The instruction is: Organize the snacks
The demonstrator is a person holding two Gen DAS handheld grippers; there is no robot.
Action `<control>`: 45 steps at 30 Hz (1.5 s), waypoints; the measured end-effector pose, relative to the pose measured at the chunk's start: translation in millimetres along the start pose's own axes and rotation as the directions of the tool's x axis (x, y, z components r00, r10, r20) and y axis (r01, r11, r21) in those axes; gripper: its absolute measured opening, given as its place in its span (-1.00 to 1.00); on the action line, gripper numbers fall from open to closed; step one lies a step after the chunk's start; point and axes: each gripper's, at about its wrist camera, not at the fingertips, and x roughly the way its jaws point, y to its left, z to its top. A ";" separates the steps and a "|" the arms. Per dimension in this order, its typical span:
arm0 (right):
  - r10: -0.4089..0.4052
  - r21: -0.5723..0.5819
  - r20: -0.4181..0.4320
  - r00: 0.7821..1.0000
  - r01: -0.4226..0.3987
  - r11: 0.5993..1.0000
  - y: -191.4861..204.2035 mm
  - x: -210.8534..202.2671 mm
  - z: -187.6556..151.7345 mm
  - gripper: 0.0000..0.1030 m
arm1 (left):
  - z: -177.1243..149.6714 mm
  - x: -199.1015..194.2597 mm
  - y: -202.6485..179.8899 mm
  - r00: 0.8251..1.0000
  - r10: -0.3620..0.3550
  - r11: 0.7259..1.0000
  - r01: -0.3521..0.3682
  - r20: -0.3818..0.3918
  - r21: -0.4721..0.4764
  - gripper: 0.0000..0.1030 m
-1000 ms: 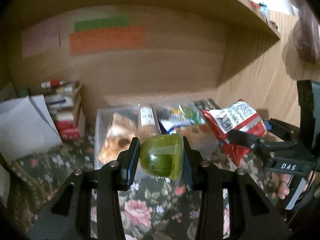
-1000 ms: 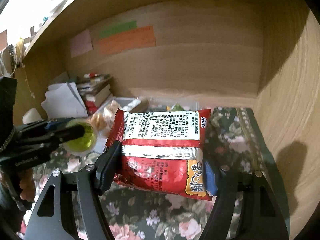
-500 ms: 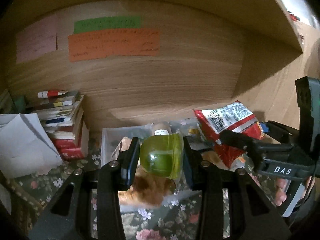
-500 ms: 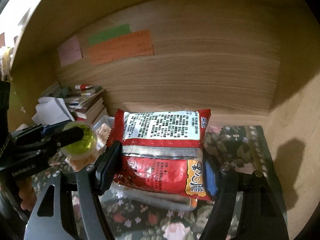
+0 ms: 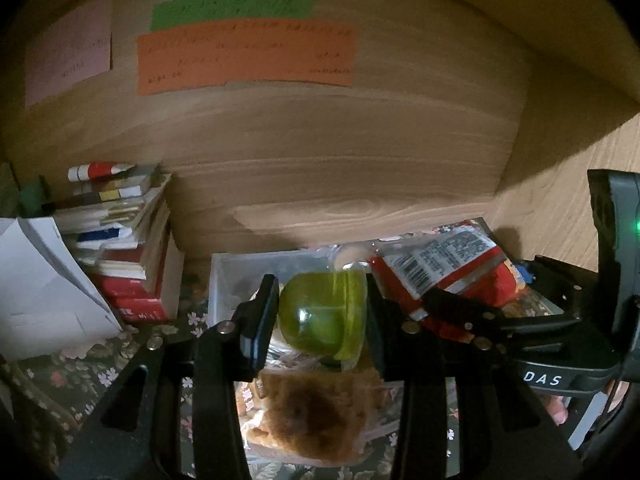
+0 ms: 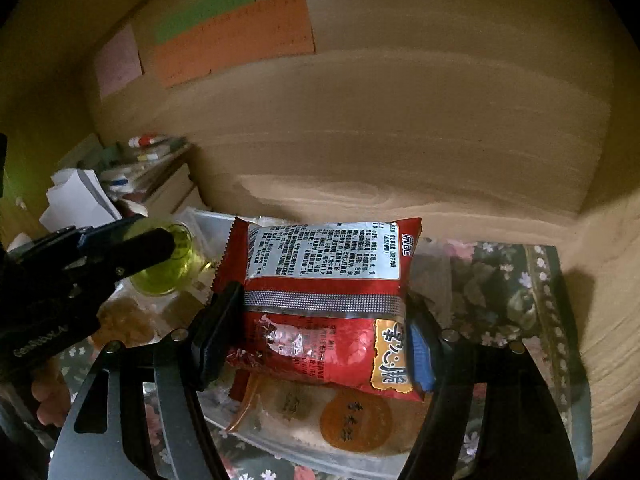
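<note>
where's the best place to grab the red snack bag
By its two side edges near mid-height, coming from the bottom end, as the right gripper does now. The red bag is flat and pillow-shaped, so pads on the edges hold it without crushing the middle.

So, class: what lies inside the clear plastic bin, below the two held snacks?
In the clear plastic bin show a wrapped brown pastry and round biscuits in a clear pack. The green jelly cup and red snack bag cover the rest.
</note>
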 end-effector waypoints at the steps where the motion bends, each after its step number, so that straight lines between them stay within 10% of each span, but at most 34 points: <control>1: 0.000 0.002 -0.003 1.000 0.000 1.000 -0.8 0.0 -0.4 0.34 | -0.3 -0.5 0.1 1.000 -0.010 1.000 0.010 -0.002 -0.004 -0.20; 16: -0.026 -0.017 0.123 0.992 0.029 0.999 6.3 -71.5 -2.2 0.55 | -3.0 -74.3 -5.5 0.989 -0.010 1.000 0.010 0.150 0.003 0.21; 31: -0.037 -0.033 0.402 0.915 0.055 0.998 44.7 -208.3 -33.1 0.65 | -32.2 -216.0 -35.3 0.916 0.046 0.999 -0.048 0.398 -0.005 0.63; 45: -0.082 -0.012 0.451 0.889 0.098 0.995 63.2 -236.3 -61.6 1.00 | -62.5 -246.9 -48.7 0.889 0.108 0.993 -0.114 0.445 -0.013 0.98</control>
